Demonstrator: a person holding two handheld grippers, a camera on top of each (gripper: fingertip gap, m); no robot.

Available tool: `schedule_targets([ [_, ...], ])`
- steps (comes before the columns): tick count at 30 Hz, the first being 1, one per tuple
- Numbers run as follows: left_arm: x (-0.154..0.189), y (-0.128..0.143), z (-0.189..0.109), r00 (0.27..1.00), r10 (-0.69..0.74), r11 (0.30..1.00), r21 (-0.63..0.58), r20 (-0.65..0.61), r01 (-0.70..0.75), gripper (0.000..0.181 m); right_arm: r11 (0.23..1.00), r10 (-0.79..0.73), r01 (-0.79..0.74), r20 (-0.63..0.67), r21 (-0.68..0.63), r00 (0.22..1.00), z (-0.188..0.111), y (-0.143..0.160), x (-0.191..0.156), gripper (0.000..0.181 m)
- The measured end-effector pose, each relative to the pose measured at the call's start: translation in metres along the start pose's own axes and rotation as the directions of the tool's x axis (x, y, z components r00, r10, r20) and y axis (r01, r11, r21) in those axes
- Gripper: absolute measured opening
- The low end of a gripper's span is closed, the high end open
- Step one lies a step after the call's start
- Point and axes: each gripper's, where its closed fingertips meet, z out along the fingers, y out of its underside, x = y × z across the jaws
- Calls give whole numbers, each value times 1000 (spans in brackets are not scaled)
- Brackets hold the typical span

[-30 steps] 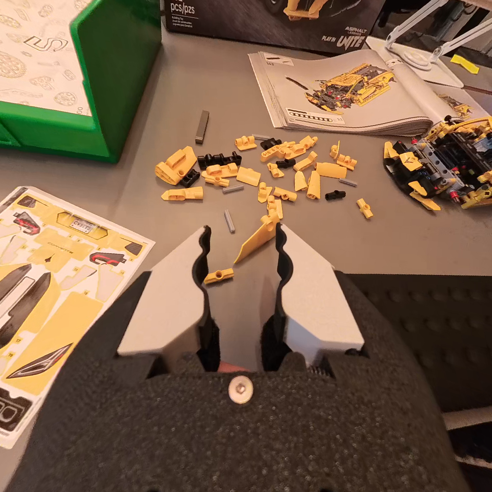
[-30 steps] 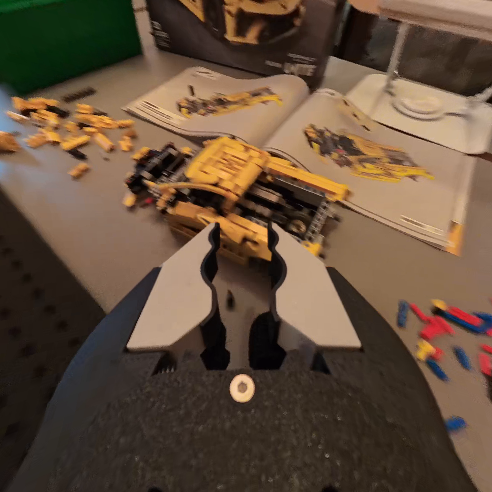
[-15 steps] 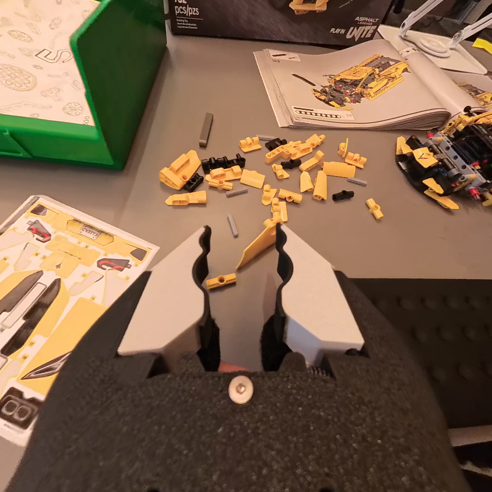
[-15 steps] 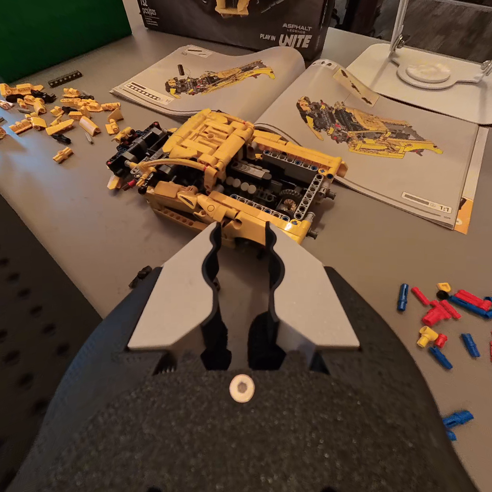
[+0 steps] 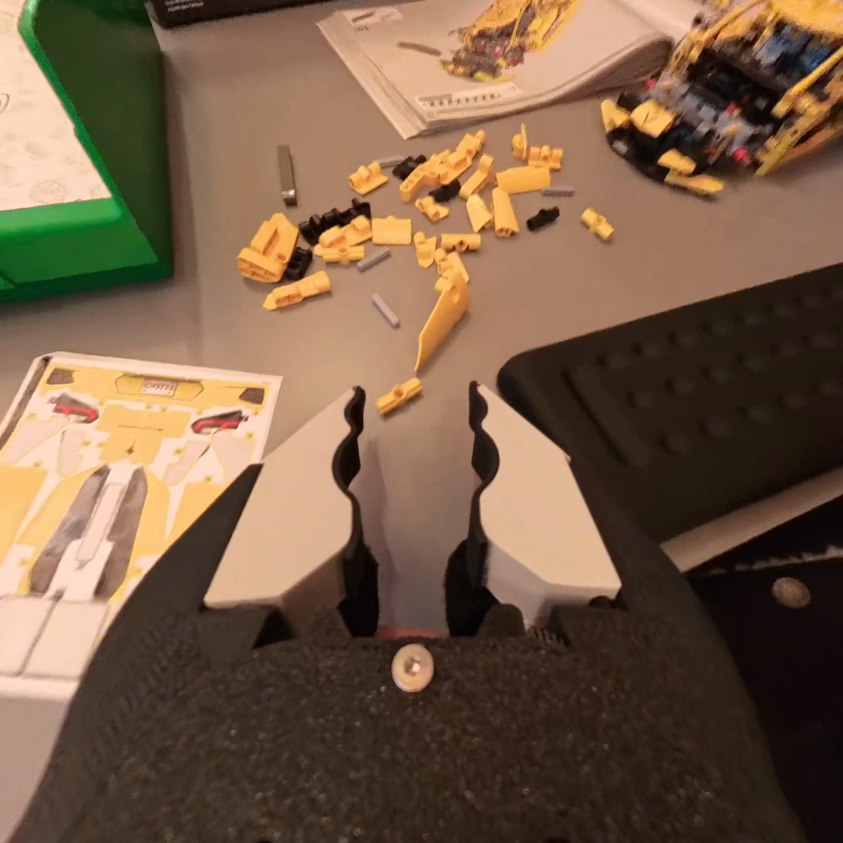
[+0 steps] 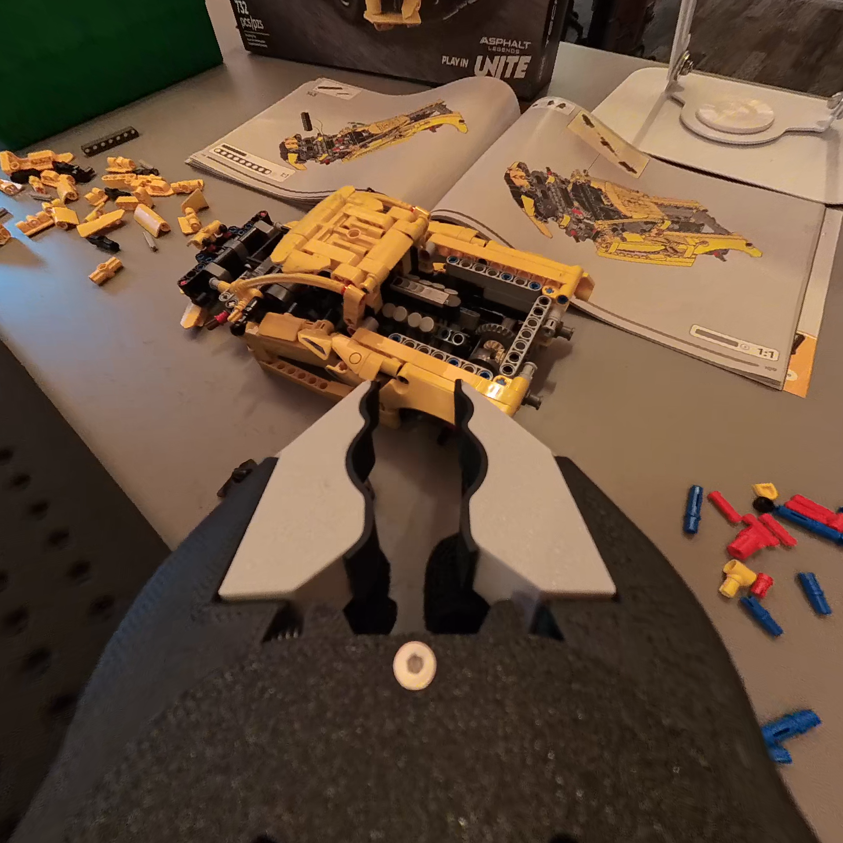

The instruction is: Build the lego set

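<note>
Car model [image 5: 730,82] blurred, cut off at left-wrist frame edge.

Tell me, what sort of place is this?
Probably a hobby or work table indoors, set up for toy building: an open instruction booklet, a half-built yellow car and loose bricks lie on the grey table.

Place: a hobby or workshop bench, home or lab I cannot tell.
Surface: plain grey bench [image 6: 137,365].
Evidence: open paper instruction booklet [image 6: 684,283] at 1 o'clock, green plastic bin [image 5: 105,150] at 10 o'clock, black perforated mat [image 5: 707,410] at 3 o'clock.
</note>
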Motion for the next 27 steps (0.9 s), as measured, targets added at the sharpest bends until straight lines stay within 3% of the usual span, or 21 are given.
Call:
schedule_targets([
  [4,10,-19,20,998,-50,997,63,-37,52,37,1000,-6,6,-5,1,1000,0,0,0,31],
  [8,4,-15,37,999,-38,999,-35,32,39,26,1000,-12,12,-6,9,1000,-2,-2,0,31],
  [13,15,-7,47,992,108,988,-122,72,-98,8,1000,-16,16,-4,21,1000,-3,-3,-1,30],
  [18,-25,-15,26,951,161,983,-126,263,-132,7,999,-14,13,2,30,1000,-5,-4,-2,30],
  [23,-50,-1,24,977,7,987,-159,215,28,7,1000,-17,17,9,26,1000,-4,-4,-4,29],
  [27,-54,1,30,975,19,979,-201,221,27,7,999,-17,17,6,29,1000,-5,-4,-3,29],
])
